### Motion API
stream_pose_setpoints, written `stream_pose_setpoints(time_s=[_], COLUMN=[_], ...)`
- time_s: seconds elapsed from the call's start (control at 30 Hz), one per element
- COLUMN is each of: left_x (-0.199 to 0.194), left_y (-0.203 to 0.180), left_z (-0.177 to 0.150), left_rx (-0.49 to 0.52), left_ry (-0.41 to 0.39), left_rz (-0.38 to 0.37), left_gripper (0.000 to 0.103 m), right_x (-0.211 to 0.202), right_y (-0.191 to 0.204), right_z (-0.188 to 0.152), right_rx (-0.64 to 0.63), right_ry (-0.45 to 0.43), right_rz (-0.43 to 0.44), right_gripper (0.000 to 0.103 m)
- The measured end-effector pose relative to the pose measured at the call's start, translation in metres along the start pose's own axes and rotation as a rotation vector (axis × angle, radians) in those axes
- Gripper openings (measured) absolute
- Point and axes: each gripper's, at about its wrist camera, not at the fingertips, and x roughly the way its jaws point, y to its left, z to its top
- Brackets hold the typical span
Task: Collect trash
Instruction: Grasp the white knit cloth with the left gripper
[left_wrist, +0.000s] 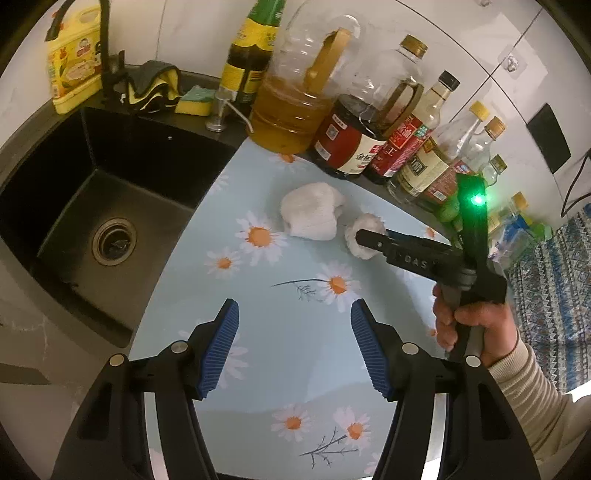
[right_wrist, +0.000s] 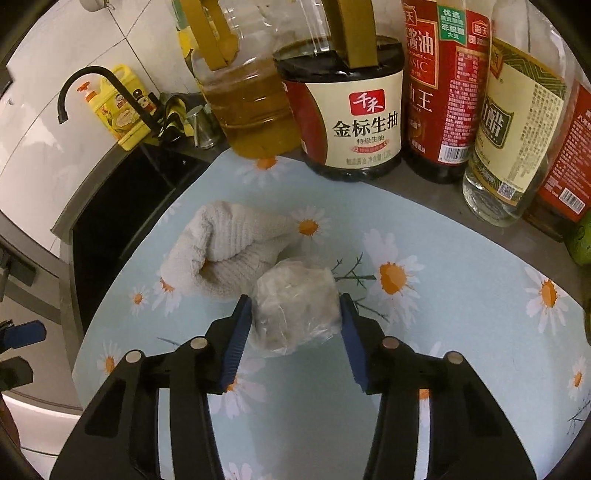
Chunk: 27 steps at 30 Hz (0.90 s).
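Observation:
A crumpled ball of clear plastic trash (right_wrist: 295, 314) lies on the daisy-print mat (right_wrist: 461, 332). My right gripper (right_wrist: 295, 325) is open with its blue pads on either side of the ball, close to it or just touching. A wadded white paper towel (right_wrist: 229, 251) lies just behind the ball, touching it. In the left wrist view the towel (left_wrist: 310, 214) and the ball (left_wrist: 364, 236) lie mid-mat, with the right gripper (left_wrist: 364, 236) reaching the ball. My left gripper (left_wrist: 293, 339) is open and empty, well short of both.
A black sink (left_wrist: 110, 206) with a black tap (left_wrist: 105, 44) lies left of the mat. A row of oil, soy sauce and vinegar bottles (right_wrist: 354, 110) stands along the back. Yellow detergent (left_wrist: 72, 62), a cloth and a sponge sit behind the sink.

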Motion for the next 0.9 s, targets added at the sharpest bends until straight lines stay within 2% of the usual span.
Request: stream_pose_setpoints(time_s=[0.2, 0.27, 0.33, 0.63, 0.77, 0.83, 0.9], left_x=[0.016, 0.023, 0.03, 0.078, 0.106, 0.12, 0.133], left_y=[-0.014, -0.022, -0.028, -0.043, -0.042, -0.043, -0.046], left_z=[0.009, 0.013, 0.017, 0.049, 0.064, 0.07, 0.076], left_rx=[0.044, 0.074, 0.101, 0.18, 0.191, 0.2, 0.21], left_ry=[0.022, 0.027, 0.03, 0.072, 0.097, 0.125, 0.145], left_rz=[0.009, 0.034, 0.042, 0.089, 0.116, 0.157, 0.15], left_gripper=[0.061, 0.061, 0.076, 0.076, 0.076, 0.075, 0.076], right_x=[-0.028, -0.036, -0.043, -0.085, -0.1, -0.107, -0.115], right_y=[-0.005, -0.007, -0.012, -0.032, -0.046, -0.054, -0.064], right_z=[-0.009, -0.013, -0.021, -0.062, -0.077, -0.086, -0.099], right_rx=[0.01, 0.027, 0.058, 0.103, 0.142, 0.166, 0.199], right_ry=[-0.049, -0.056, -0.056, -0.128, -0.16, -0.17, -0.178], right_rz=[0.042, 0.066, 0.104, 0.173, 0.172, 0.165, 0.152], right_gripper=[0.048, 0.048, 0.048, 0.048, 0.048, 0.048, 0.048])
